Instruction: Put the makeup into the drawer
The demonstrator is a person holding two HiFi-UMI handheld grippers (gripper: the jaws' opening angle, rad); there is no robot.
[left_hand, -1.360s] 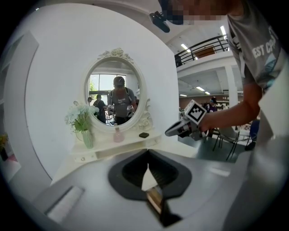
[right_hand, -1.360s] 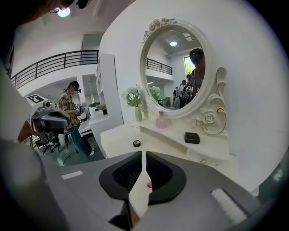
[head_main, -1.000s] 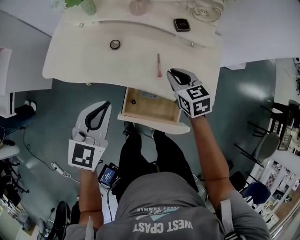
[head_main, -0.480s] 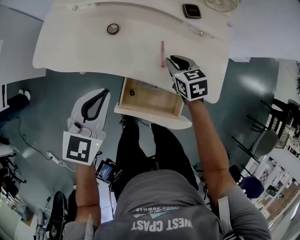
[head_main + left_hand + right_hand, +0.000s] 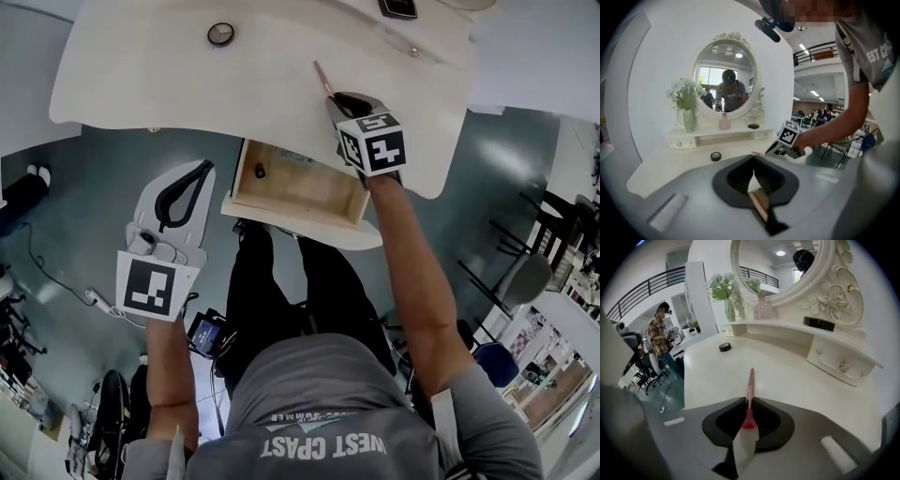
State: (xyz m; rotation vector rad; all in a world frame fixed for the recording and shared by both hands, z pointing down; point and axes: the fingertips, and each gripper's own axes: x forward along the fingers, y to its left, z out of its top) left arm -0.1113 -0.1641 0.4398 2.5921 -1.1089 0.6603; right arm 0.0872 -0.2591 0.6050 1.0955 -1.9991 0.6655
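Observation:
A slim pink makeup brush (image 5: 322,78) (image 5: 750,383) sticks out from my right gripper (image 5: 339,99) (image 5: 749,403), which is shut on its red end above the white vanity table (image 5: 169,84). The brush points away toward the mirror shelf. Below the table's front edge the wooden drawer (image 5: 298,194) stands pulled out, with a small dark item (image 5: 260,172) in its left corner. My left gripper (image 5: 180,193) (image 5: 753,164) hangs shut and empty over the floor, left of the drawer. A round black compact (image 5: 221,34) (image 5: 724,347) lies on the table's left part.
At the table's back are an oval mirror (image 5: 724,77), a vase of flowers (image 5: 688,119), a pink bottle (image 5: 724,123) and a black box (image 5: 397,7). The shelf (image 5: 834,357) has small knobbed drawers. The person's legs are under the open drawer. Cables lie on the floor at left.
My right gripper has moved left onto the pink brush and shut on it; the brush is now tilted. The left gripper has hardly moved.

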